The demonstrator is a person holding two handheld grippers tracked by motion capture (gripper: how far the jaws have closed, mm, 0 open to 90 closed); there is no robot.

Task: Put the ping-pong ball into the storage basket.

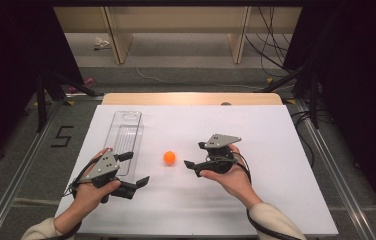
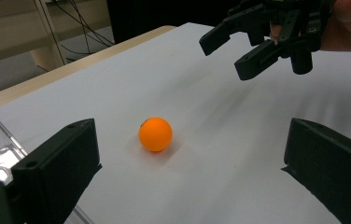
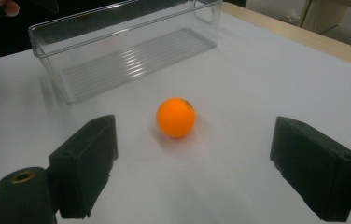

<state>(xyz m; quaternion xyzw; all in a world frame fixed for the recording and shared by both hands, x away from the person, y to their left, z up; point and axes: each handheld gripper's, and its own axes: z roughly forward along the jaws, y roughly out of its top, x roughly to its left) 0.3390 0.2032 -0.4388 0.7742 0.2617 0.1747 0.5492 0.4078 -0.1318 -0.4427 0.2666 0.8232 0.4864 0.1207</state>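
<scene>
In the high view, the left gripper is nearest, at about 7 o'clock from the ball. Its fingers are spread wide and hold nothing. In the left gripper view the ball lies ahead, between the two fingers but apart from both.

The right gripper is a little farther, at about 3 o'clock from the ball, near to it and not touching it. Its fingers are also spread and empty. In the right gripper view the ball lies between them at 12 o'clock, a little ahead of the tips.

The ball is orange and rests on the white desk, near the middle, between the two grippers.

Farther, at about 10 o'clock from the ball, a clear tray lies on the desk with its long side going away from the person. It looks empty. Its near end is just beside the left gripper.
</scene>
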